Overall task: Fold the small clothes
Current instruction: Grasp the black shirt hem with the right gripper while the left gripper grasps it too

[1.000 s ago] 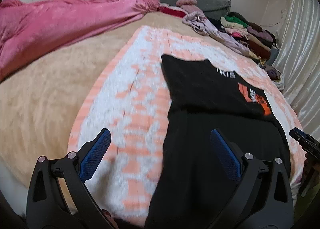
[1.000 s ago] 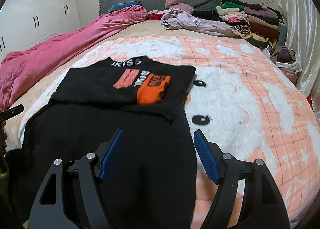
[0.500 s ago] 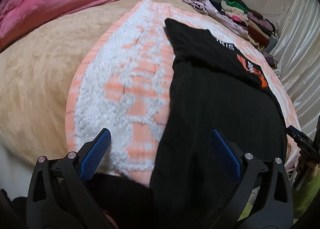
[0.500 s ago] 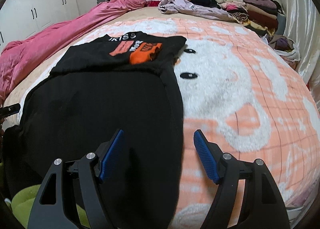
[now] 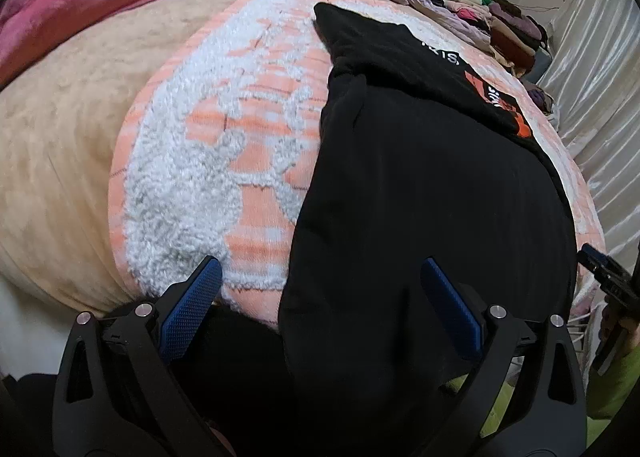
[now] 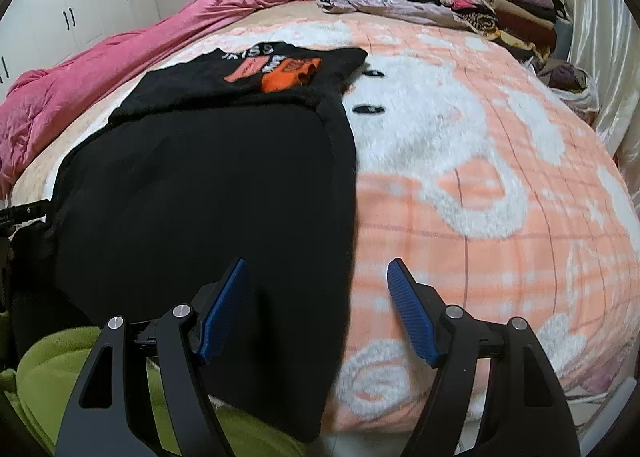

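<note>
We tilt both claws downward at the bed's near edge: left claw (image 5: 318,293) and right claw (image 6: 318,295) gape apart, empty, over the black shirt (image 6: 208,193) at frame centre.

2 black garments (image 6: 208,193), 1 pink quilt (image 6: 100,73), 1 peach blanket (image 6: 500,185), 2 tools (image 6: 316,297)

Both grippers are black frames with round silver screws. The left gripper (image 5: 320,303) and right gripper (image 6: 318,305) have bumpy blue pads (image 6: 224,311). The sleeve (image 5: 612,385) is bright green.
</note>
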